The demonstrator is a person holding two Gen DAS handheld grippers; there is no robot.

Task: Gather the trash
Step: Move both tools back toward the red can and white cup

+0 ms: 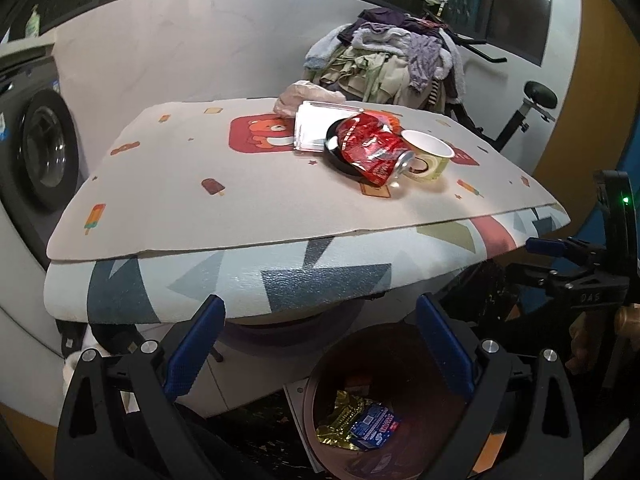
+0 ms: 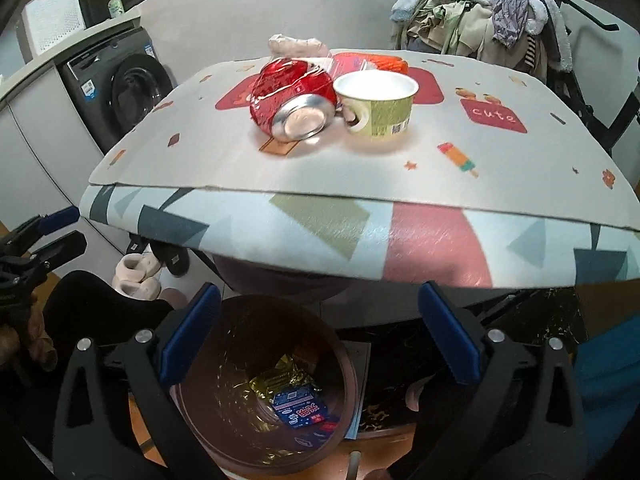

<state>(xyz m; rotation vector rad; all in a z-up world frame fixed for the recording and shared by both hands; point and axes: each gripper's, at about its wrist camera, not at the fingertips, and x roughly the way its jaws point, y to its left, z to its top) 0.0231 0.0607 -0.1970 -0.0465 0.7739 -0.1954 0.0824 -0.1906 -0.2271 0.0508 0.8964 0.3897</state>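
on the left, the left hand-held gripper stands wide and empty, poised over the brown bin on the floor below the worktop. in the bin lie a gold wrapper and a blue packet, so a drop looks just done. further right on the worktop's mat wait the crushed red can, touching the green paper cup, with a clear plastic tray and a crumpled pale bag behind. the right hand-held gripper is also fully spread with nothing between its jaws, above the bin. by my judgement, the next move calls for one gripper to reach up over the worktop edge and close on the can or the cup.
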